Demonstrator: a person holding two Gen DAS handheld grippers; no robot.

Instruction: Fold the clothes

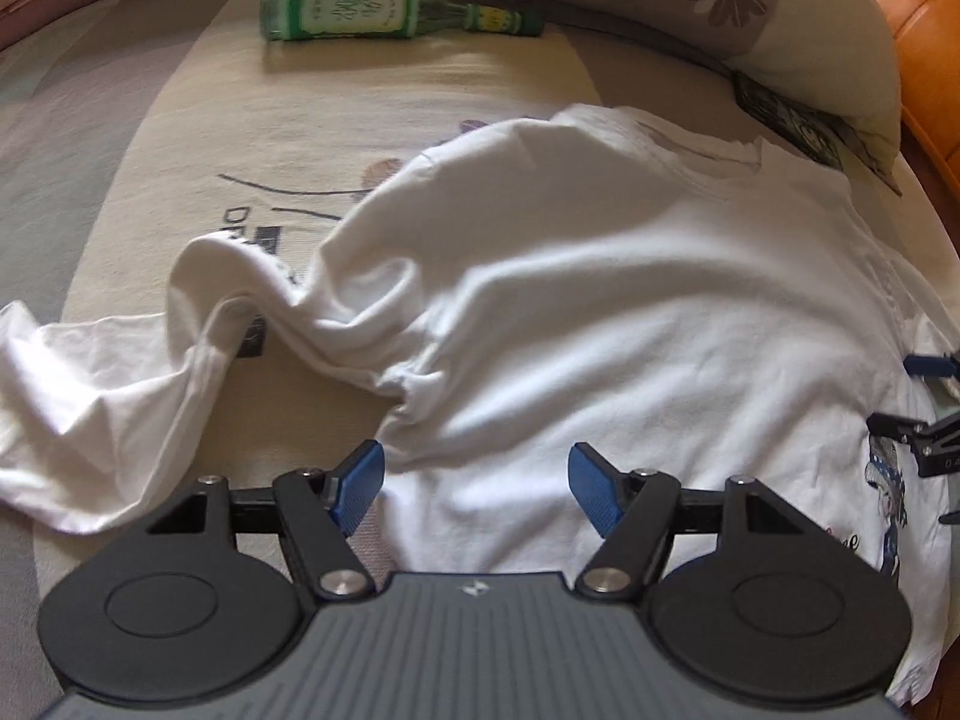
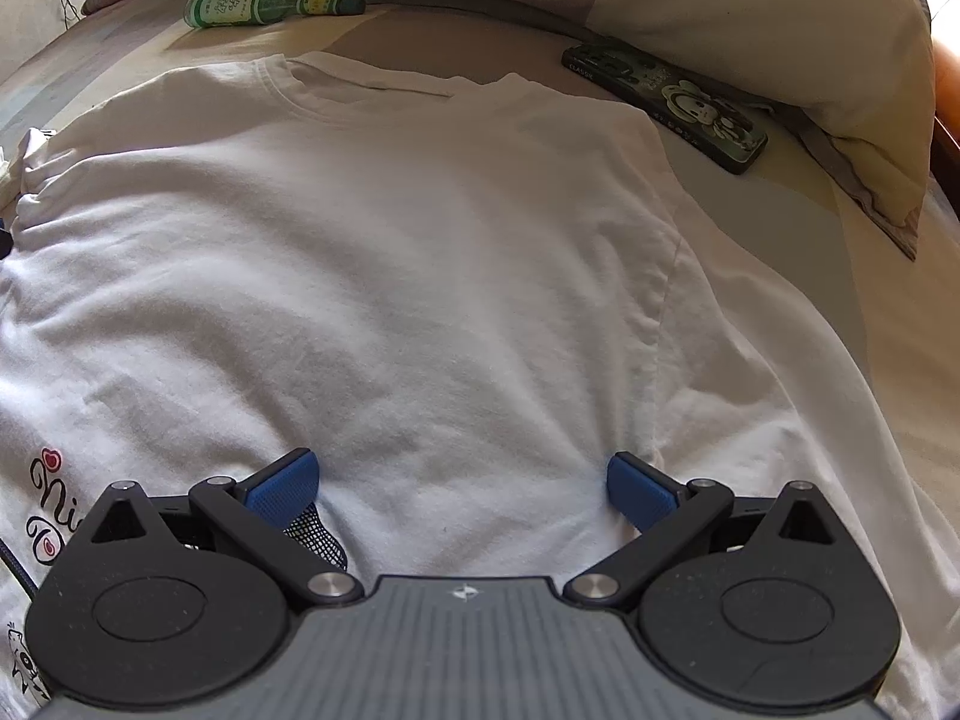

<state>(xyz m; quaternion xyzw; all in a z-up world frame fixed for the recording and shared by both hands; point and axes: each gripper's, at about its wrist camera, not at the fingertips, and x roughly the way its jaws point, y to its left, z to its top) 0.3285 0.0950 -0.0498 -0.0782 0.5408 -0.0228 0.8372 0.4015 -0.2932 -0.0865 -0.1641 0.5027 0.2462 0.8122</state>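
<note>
Both the left gripper [image 1: 474, 489] and right gripper [image 2: 462, 489] hover wide-jawed, empty, over the rumpled white cotton T-shirt [image 2: 384, 252], likely choosing grasp points.

White T-shirt [image 2: 384, 252] flat on bed, collar far, left sleeve [image 1: 108, 396] rumpled.

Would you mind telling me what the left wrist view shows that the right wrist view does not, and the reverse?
Only the left wrist view shows the rumpled left sleeve trailing off the white T-shirt, and the left gripper with its fingers spread open. Only the right wrist view shows the whole dark phone case with its cartoon print, the shirt's neckline, and the right gripper, also open. Both show the shirt lying on the bed, the green bottle lying on its side, and the floral pillow.
</note>
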